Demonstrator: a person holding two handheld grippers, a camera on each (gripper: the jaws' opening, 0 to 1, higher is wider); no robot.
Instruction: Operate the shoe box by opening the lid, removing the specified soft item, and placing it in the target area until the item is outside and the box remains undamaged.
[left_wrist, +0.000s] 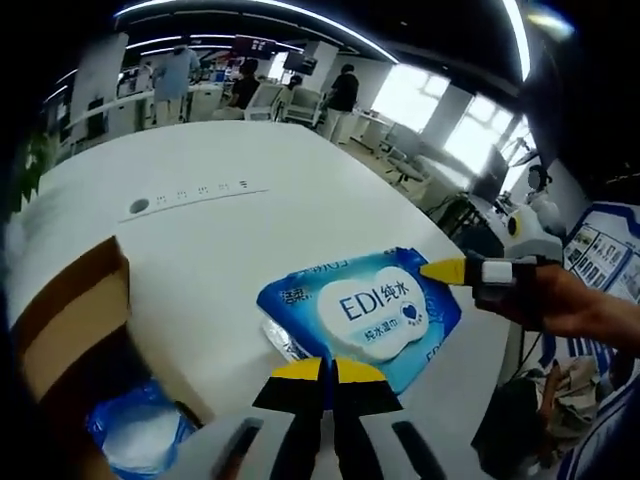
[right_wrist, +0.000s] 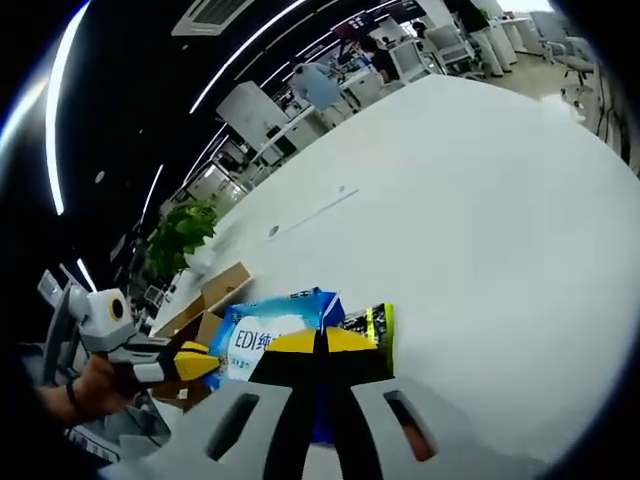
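Pinching the near edge of the blue wipes pack (left_wrist: 362, 310), the left gripper (left_wrist: 322, 372) presses its jaws together; the label reads "EDI", and the open shoe box (left_wrist: 75, 320) sits left of them. In the right gripper view, the right gripper (right_wrist: 318, 345) clamps the pack (right_wrist: 275, 330) above the white table (right_wrist: 480, 200).

A wide white table (left_wrist: 250, 230) carries a blue pack of wet wipes (left_wrist: 362, 310) lying flat near its edge. A brown cardboard box (left_wrist: 75, 310) sits on it beside the pack, apparently open, though partly cut off.
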